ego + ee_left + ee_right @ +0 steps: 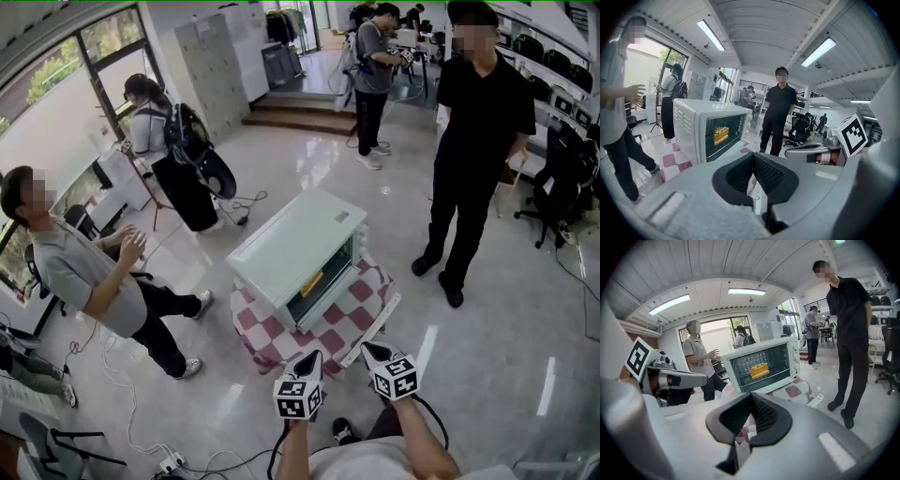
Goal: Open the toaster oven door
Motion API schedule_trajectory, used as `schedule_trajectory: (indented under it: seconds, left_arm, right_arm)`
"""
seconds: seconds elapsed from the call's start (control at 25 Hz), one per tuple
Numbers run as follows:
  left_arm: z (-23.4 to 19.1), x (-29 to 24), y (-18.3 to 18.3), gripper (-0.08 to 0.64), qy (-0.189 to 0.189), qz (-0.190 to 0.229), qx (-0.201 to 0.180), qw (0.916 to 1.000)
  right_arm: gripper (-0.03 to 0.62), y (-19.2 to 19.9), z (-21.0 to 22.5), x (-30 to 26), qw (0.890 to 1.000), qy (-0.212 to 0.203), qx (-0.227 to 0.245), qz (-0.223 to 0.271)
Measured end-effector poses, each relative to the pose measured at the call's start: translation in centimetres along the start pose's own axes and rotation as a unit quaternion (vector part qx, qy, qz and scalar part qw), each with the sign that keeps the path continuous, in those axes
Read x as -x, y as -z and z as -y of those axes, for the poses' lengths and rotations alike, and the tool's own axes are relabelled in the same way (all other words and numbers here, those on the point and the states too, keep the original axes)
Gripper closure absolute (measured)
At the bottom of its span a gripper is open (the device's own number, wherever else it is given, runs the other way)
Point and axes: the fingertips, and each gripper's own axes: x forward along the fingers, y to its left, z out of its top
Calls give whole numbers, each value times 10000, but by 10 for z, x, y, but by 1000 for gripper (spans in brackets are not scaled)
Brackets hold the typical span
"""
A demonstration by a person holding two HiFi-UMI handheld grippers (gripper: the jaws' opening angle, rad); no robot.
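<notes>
Facing a pale white, box-shaped metal toaster oven point(300, 246) at twelve o'clock, set on a low table point(267, 333) draped in a red-and-white checked cloth, glass front turned toward four o'clock. Judging the door shut, with a yellow block point(760, 371) on the rack behind the glass; unable to pick out the handle clearly.

Likely to drag the whole oven across the cloth toward the table's four o'clock edge if tugged at the door with nothing bracing the casing. Liable also to slip off the handle if pinched by the very tips only, letting the door snap back. Easy to bang the door down against the table when pulled too hard. Worth minding the onlooker in black clothes point(478, 122) at two o'clock and the onlooker in a grey shirt point(80, 272) at nine o'clock, both standing near the table.

Holding the left hand-held gripper point(307, 360) and the right hand-held gripper point(371, 352) side by side at six o'clock from the oven, well apart from the door and touching nothing. Showing both pairs of jaws pressed fully together, ribbed pads meeting, nothing between them. Needing to spread one pair before any grasp on the handle.
</notes>
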Motion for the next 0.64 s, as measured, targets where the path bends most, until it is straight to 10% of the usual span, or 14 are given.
schedule_trajectory:
  seconds: [0.64]
  left_arm:
    - [-7, 3, 1, 555, 31, 12, 45, 10000]
  right_arm:
    - [594, -2, -9, -4, 9999, -6, 109, -45]
